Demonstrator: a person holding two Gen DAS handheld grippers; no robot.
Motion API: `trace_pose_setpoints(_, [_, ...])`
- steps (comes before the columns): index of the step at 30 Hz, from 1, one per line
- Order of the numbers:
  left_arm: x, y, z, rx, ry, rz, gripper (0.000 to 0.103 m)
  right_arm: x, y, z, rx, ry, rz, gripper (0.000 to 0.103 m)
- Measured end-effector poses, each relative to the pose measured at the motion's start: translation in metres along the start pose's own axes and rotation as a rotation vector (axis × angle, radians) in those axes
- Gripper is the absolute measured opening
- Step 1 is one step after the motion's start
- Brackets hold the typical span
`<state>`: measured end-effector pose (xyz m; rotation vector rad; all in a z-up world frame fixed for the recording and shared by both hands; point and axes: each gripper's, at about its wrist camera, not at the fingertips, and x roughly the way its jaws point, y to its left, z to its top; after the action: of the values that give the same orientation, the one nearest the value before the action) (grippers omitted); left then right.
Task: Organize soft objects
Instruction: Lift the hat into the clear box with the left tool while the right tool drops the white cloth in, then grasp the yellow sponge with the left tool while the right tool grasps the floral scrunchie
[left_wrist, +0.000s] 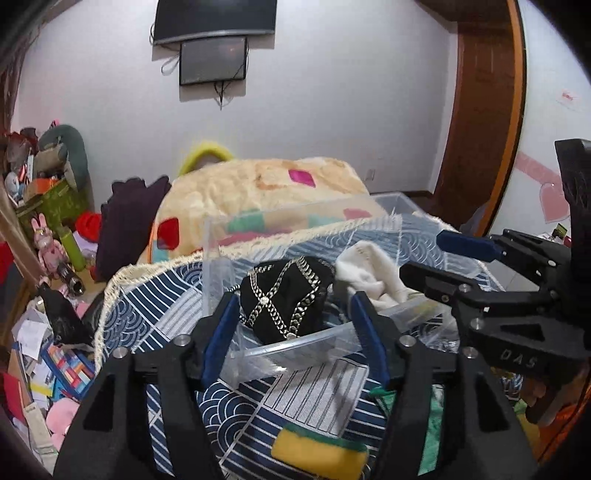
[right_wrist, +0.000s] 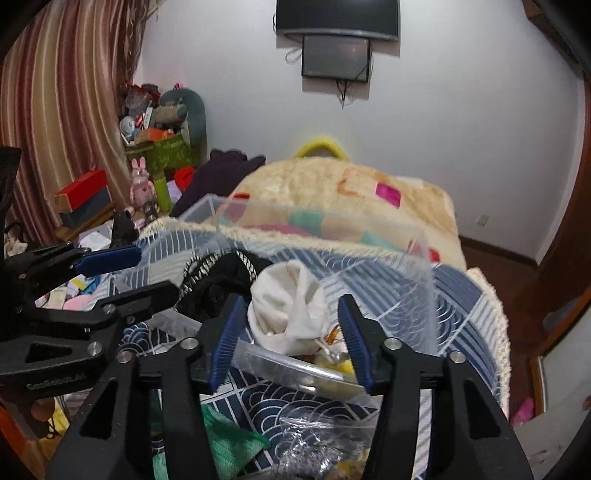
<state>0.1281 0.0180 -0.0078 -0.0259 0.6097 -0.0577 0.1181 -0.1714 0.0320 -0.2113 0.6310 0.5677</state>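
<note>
Hovering over a clear plastic bin (left_wrist: 218, 258), we've got our left claw (left_wrist: 293, 332) spread wide, gripping nothing, framing a black fabric bundle (left_wrist: 286, 295) crossed with shiny chain trim inside the bin. At two o'clock of it sits a crumpled white sock (left_wrist: 369, 269). Our right claw (right_wrist: 291, 336) is released too, straddling that soft sock. Underneath, a blue wave-patterned cloth (left_wrist: 166, 306); at six o'clock, a yellow-green sponge (left_wrist: 317, 454).
</note>
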Motion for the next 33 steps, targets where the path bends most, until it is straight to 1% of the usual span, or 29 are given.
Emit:
trace_pose_setpoints(5, [-0.03, 0.001, 0.005, -0.022, -0.068, -0.006, 0.075, -0.029, -0.001, 0.006, -0.011, -0.094, -0.022, 0.066])
trace_pose_setpoints(7, [-0.039, 0.001, 0.004, -0.029, -0.091, 0.003, 0.081, -0.043, -0.001, 0.007, -0.012, -0.137, -0.033, 0.069])
trace_pose_setpoints(9, [-0.047, 0.002, 0.001, -0.03, -0.112, 0.017, 0.084, -0.056, -0.002, 0.007, -0.011, -0.173, -0.035, 0.074])
trace_pose_setpoints(12, [-0.055, 0.002, -0.007, -0.028, -0.125, 0.028, 0.091, -0.071, -0.003, 0.004, -0.002, -0.216, -0.038, 0.081])
trace_pose_setpoints(15, [-0.057, 0.0, -0.019, -0.021, -0.115, 0.033, 0.092, -0.08, -0.004, -0.005, 0.007, -0.236, -0.049, 0.081])
trace_pose_setpoints(20, [-0.055, 0.0, -0.042, -0.022, -0.087, 0.043, 0.092, -0.076, -0.01, -0.026, 0.006, -0.197, -0.097, 0.081])
trace_pose_setpoints(25, [-0.051, -0.002, -0.066, -0.025, -0.067, 0.047, 0.097, -0.065, -0.019, -0.05, 0.045, -0.125, -0.104, 0.081])
trace_pose_setpoints(29, [-0.04, -0.003, -0.085, -0.033, -0.014, 0.034, 0.097, -0.055, -0.025, -0.067, 0.083, -0.067, -0.096, 0.081])
trace_pose_setpoints(33, [-0.022, -0.001, -0.1, -0.072, 0.048, 0.008, 0.097, -0.052, -0.032, -0.088, 0.12, -0.028, -0.106, 0.081])
